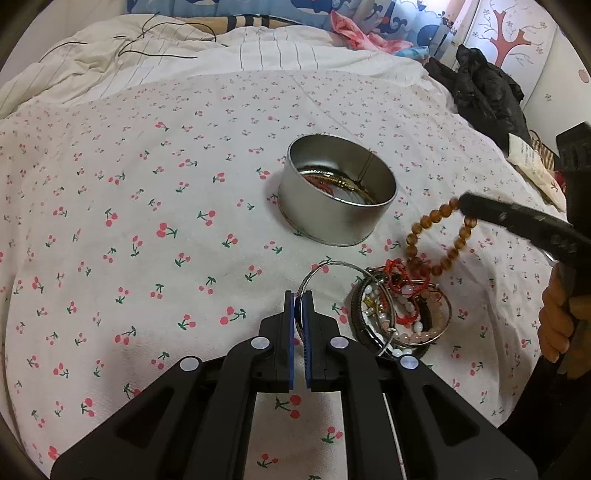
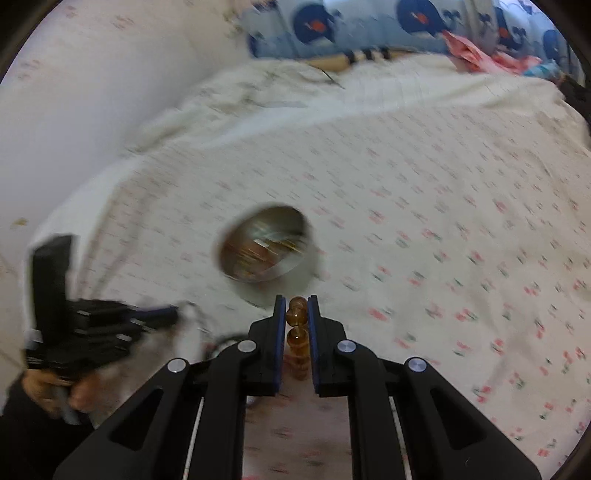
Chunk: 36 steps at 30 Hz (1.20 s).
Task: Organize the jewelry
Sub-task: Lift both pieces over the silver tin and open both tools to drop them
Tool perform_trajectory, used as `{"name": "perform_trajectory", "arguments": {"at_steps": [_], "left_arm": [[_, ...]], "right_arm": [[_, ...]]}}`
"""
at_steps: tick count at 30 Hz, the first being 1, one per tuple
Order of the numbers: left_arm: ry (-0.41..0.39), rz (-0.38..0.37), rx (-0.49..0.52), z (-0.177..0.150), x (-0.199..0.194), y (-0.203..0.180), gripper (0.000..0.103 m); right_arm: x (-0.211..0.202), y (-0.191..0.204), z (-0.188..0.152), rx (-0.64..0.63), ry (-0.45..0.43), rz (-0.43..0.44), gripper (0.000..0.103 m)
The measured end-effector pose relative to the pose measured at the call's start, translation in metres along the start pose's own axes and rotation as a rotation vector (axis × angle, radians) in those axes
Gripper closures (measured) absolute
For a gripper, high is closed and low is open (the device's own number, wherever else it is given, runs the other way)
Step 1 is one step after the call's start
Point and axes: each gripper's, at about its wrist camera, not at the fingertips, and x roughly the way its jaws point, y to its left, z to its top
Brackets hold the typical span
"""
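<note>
A round metal tin (image 1: 336, 192) (image 2: 264, 249) stands open on the cherry-print bedsheet (image 1: 147, 229) with some jewelry lying inside. My left gripper (image 1: 298, 295) is shut on a thin silver bangle (image 1: 332, 263) at the edge of a jewelry pile (image 1: 402, 314) of beaded bracelets, red cords and dark bangles. My right gripper (image 2: 296, 314) is shut on an amber bead bracelet (image 2: 297, 314). In the left wrist view that bracelet (image 1: 439, 240) hangs from the right gripper (image 1: 466, 204), above the pile and to the right of the tin.
A black garment (image 1: 484, 92) and a paper packet (image 1: 532, 166) lie at the bed's right edge. A thin black cable (image 1: 147, 40) rests on the rumpled quilt at the back. A person's hand (image 1: 557, 325) holds the right gripper's handle. A blue patterned pillow (image 2: 369, 22) lies behind.
</note>
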Motion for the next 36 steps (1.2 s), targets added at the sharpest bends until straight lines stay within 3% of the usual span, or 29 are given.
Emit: {"name": "perform_trajectory", "arguments": {"at_steps": [2, 3, 4, 5, 6, 9, 12, 14, 15, 17, 21, 27, 36], "left_arm": [[0.010, 0.009, -0.004, 0.000, 0.003, 0.001, 0.099], [0.016, 0.011, -0.010, -0.001, 0.006, 0.002, 0.099], [0.022, 0.011, -0.013, -0.001, 0.008, 0.002, 0.099], [0.031, 0.015, -0.017, -0.001, 0.010, 0.003, 0.099], [0.039, 0.023, -0.022, -0.002, 0.012, 0.004, 0.099], [0.058, 0.024, -0.024, -0.003, 0.018, 0.004, 0.098], [0.080, 0.031, -0.028, -0.005, 0.024, 0.005, 0.092], [0.094, 0.041, -0.019, -0.006, 0.030, 0.003, 0.092], [0.094, 0.046, -0.008, -0.006, 0.030, 0.001, 0.093], [0.085, 0.039, 0.005, -0.004, 0.028, -0.002, 0.099], [0.014, 0.044, 0.037, 0.004, 0.007, -0.011, 0.100], [-0.062, 0.027, 0.004, 0.018, -0.014, -0.005, 0.100], [-0.125, -0.001, -0.040, 0.039, -0.022, 0.000, 0.100]], "right_arm": [[0.007, -0.011, -0.003, 0.026, 0.033, -0.052, 0.090], [0.010, -0.015, -0.003, 0.038, 0.052, -0.050, 0.081], [0.013, -0.021, -0.005, 0.057, 0.064, -0.047, 0.063], [0.014, -0.025, -0.006, 0.072, 0.066, -0.057, 0.055], [0.014, -0.027, -0.007, 0.075, 0.068, -0.068, 0.051], [0.021, -0.031, -0.009, 0.085, 0.098, -0.085, 0.051], [0.033, -0.029, -0.014, 0.059, 0.141, -0.110, 0.051], [0.041, -0.026, -0.018, 0.035, 0.163, -0.130, 0.068], [0.042, -0.024, -0.019, 0.022, 0.160, -0.143, 0.082], [0.036, -0.020, -0.017, 0.014, 0.132, -0.125, 0.091], [0.011, -0.012, -0.006, 0.015, 0.018, -0.105, 0.091], [0.005, -0.022, -0.002, 0.063, -0.019, -0.065, 0.091], [-0.041, -0.005, 0.024, 0.049, -0.262, 0.038, 0.091]]}}
